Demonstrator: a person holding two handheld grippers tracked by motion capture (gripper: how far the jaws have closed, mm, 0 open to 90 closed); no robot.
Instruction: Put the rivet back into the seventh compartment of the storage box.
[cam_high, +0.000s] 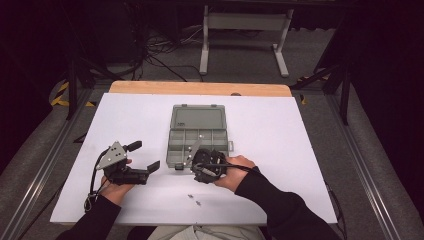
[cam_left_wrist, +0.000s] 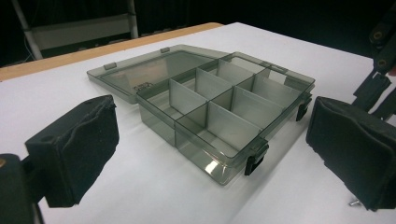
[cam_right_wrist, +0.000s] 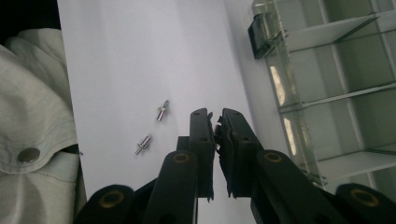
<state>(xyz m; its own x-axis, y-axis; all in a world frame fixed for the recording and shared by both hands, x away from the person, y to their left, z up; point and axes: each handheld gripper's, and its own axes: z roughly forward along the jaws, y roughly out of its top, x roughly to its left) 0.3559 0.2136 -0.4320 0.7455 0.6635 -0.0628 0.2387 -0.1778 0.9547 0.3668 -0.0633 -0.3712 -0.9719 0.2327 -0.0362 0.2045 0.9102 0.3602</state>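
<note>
With the left gripper (cam_high: 148, 169) gaping and idle and the right gripper (cam_right_wrist: 217, 122) clenched on nothing visible, the person seemingly needed to open it over the two small pins (cam_right_wrist: 153, 128), lying beside the open compartment box (cam_left_wrist: 205, 100).

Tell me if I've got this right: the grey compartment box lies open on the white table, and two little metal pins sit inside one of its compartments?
Not quite. The box does lie open on the white table, but the two metal pins lie loose on the table outside it, near the person's edge. The right gripper view shows them beside the right gripper; the compartments look empty in the left gripper view.
</note>
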